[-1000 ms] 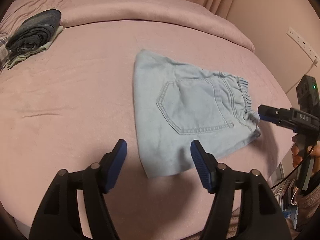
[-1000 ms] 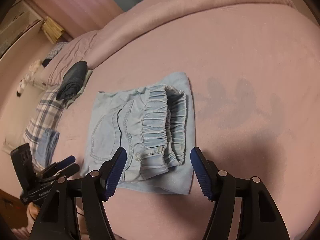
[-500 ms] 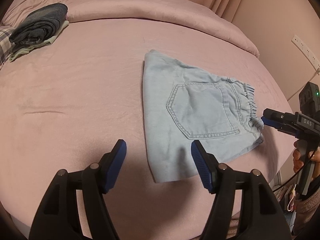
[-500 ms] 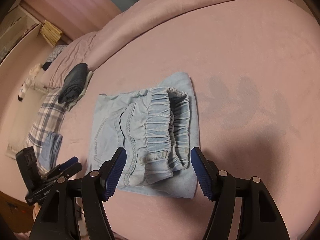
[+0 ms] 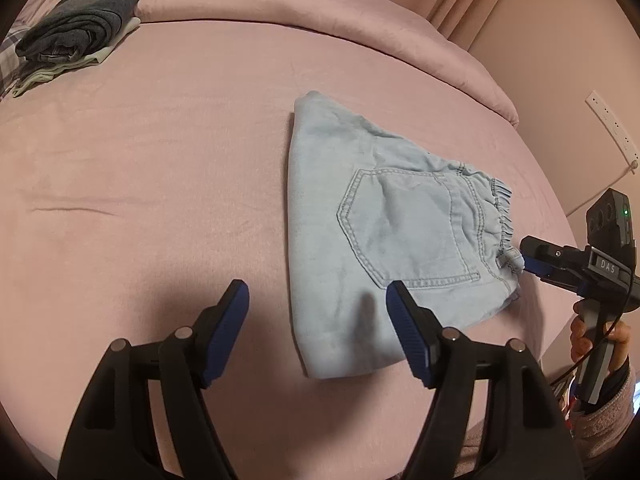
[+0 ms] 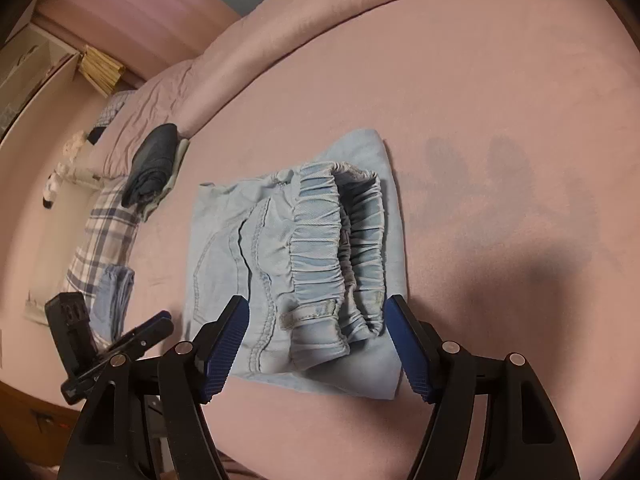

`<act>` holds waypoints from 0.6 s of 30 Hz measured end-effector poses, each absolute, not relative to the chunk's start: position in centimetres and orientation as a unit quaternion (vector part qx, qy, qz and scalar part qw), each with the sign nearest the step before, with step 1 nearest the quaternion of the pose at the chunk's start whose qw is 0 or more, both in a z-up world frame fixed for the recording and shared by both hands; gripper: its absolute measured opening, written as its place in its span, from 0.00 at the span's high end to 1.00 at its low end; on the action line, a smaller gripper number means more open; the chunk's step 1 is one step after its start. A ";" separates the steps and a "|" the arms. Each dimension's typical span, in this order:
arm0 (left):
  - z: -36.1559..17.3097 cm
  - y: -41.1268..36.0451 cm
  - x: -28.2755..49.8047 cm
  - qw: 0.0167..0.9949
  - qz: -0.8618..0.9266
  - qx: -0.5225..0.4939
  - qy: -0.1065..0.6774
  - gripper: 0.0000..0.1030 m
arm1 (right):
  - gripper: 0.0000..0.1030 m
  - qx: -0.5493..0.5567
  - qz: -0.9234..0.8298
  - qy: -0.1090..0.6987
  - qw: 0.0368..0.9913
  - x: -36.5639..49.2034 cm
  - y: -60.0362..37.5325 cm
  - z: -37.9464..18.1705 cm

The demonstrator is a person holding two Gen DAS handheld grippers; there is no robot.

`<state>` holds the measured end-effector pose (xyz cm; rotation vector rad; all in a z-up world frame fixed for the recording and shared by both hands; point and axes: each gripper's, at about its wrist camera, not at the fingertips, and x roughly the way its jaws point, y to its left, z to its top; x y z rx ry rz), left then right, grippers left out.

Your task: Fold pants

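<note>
The light blue pants (image 5: 384, 236) lie folded into a flat, roughly square bundle on the pink bed (image 5: 160, 160), toward its right edge, with a back pocket (image 5: 404, 228) facing up and the gathered elastic waistband (image 6: 340, 248) stacked in layers at the end nearest the right gripper (image 6: 316, 344). That gripper's blue-padded fingers stand wide apart, straddling the waistband end without pinching it; in the left wrist view its tips sit right at the waistband corner, whether touching I cannot tell. The left gripper (image 5: 318, 320) hovers over the near edge of the bundle, jaws spread apart and holding nothing, one finger above bare bedding and the other over the denim's lower corner. Farther up the bed, well apart from the pants, a dark folded garment (image 5: 80, 20) rests on a pale one beside the rolled pink duvet (image 5: 320, 12), next to a plaid pillow (image 6: 104, 236) and another folded light blue piece (image 6: 114, 300). A wall power strip (image 5: 610, 126) shows to the right
</note>
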<state>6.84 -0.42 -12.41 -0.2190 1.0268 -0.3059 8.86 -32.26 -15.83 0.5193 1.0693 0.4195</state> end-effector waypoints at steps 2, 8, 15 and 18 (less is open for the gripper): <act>-12.5 -0.4 7.0 0.853 -0.146 -0.104 0.489 0.29 | 0.31 0.242 0.195 0.503 0.807 9.1 -32.2 -16.0; -12.9 -0.2 7.7 0.850 -0.147 -0.107 0.495 0.28 | 0.31 0.244 0.191 0.505 0.805 9.7 -32.7 -16.2; -13.3 -0.2 8.4 0.846 -0.152 -0.110 0.500 0.28 | 0.30 0.244 0.190 0.509 0.803 10.3 -32.8 -16.3; -13.5 -0.2 8.8 0.844 -0.154 -0.111 0.502 0.28 | 0.30 0.244 0.190 0.511 0.802 10.4 -32.8 -16.4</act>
